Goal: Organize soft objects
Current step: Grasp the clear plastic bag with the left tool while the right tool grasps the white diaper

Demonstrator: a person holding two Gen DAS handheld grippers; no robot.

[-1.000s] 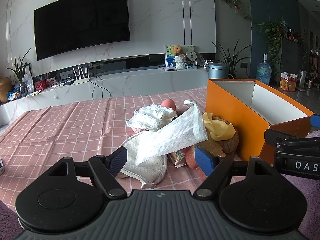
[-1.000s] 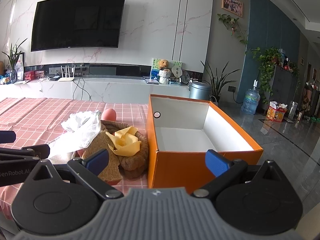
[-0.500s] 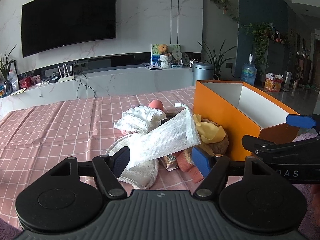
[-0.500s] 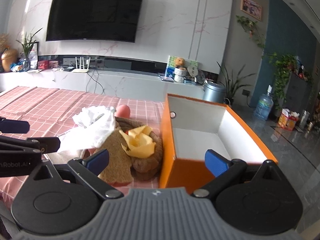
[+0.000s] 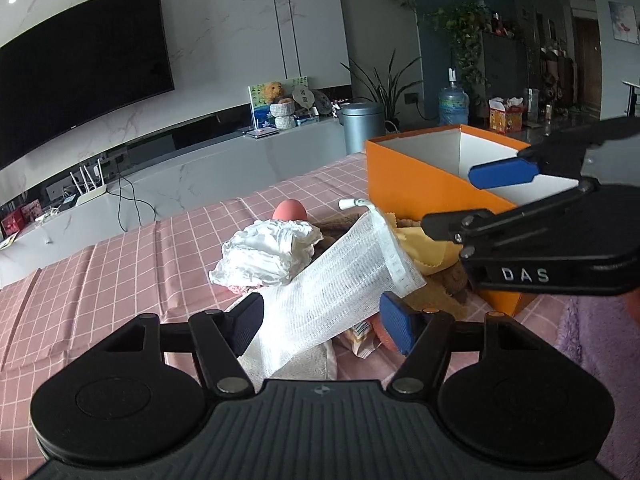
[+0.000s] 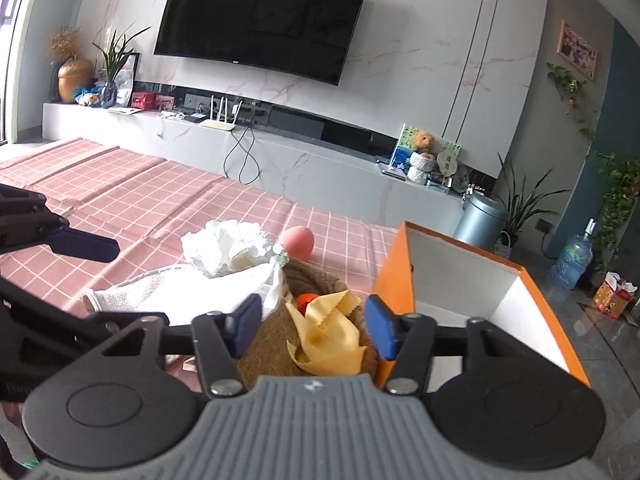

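A pile of soft things lies on the pink checked table left of an open orange box (image 5: pixel 408 176) (image 6: pixel 394 276). A white mesh cloth (image 5: pixel 332 292) sits between the pads of my left gripper (image 5: pixel 320 320); its jaws are closing and I see no pinch. My right gripper (image 6: pixel 312 328) (image 5: pixel 448 198) hangs over a brown plush (image 6: pixel 264 356) with a yellow cloth (image 6: pixel 328 336) (image 5: pixel 424 248) between its closing jaws, not visibly pressed. A crumpled white cloth (image 5: pixel 268 256) (image 6: pixel 224 248), a pink egg-shaped ball (image 5: pixel 290 210) (image 6: pixel 298 240) and a white towel (image 6: pixel 132 288) lie behind.
The pink checked tablecloth (image 5: pixel 120 264) stretches left and back. A purple fuzzy mat (image 5: pixel 592 340) lies at the right front. Behind the table stand a marble sideboard (image 6: pixel 304 168), a wall television and a grey bin (image 6: pixel 480 220). The left gripper's fingers (image 6: pixel 86 246) reach in from the right wrist view's left.
My right gripper swung left from in front of the box to above the pile, and its jaws narrowed a lot. The left gripper edged nearer the mesh cloth, rolled and narrowed a little.
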